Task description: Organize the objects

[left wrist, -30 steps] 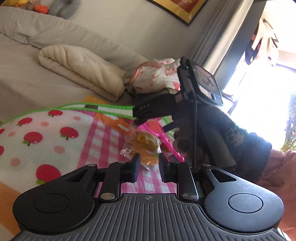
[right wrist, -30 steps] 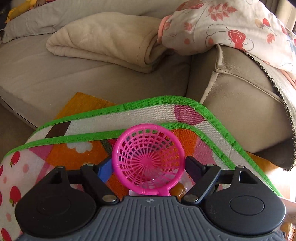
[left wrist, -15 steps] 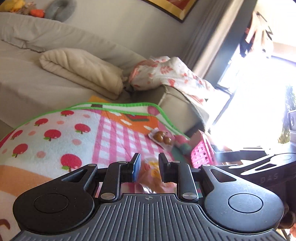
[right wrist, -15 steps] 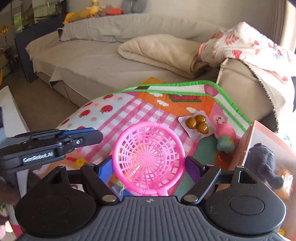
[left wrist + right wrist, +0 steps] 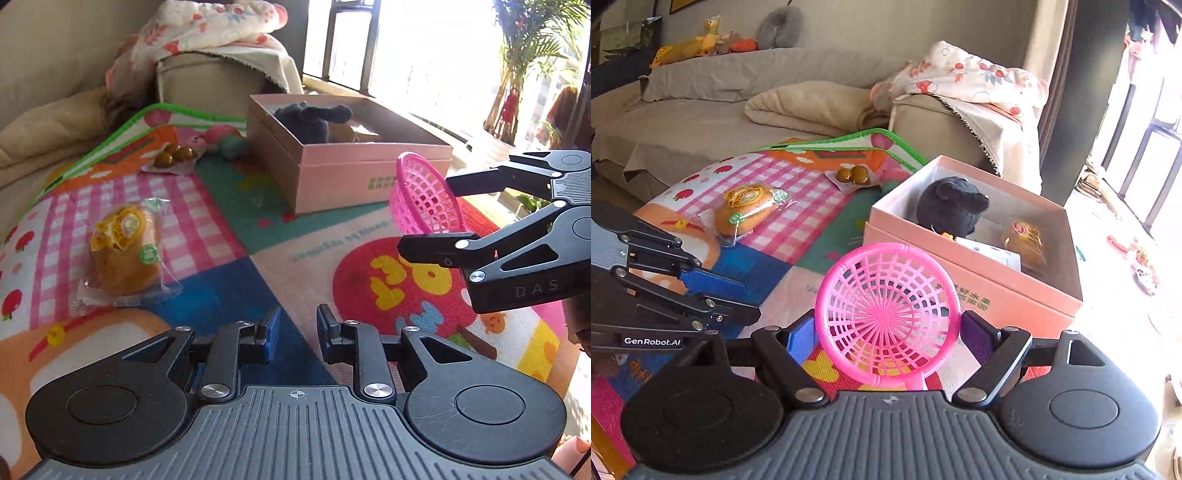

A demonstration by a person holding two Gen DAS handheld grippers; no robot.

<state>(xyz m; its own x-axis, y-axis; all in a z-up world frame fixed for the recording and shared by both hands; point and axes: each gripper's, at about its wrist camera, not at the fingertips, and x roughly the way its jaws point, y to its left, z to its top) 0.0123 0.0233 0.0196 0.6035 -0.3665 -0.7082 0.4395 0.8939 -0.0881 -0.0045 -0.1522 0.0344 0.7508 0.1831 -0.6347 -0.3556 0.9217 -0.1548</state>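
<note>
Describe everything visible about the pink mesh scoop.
The pink mesh scoop looks like glossy plastic: a shallow round bowl of radiating spokes and rings inside a thick rim, with a short handle stub at the bottom. It is held off the play mat by the right hand-held gripper, standing on edge with its open face toward that camera. In the left view it sits just in front of the pink box.

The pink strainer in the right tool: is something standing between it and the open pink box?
Nothing visible does. The pink strainer is held above the play mat, just before the near wall of the pink box. The box's top is open; the black plush toy lies inside, farther back.
</note>
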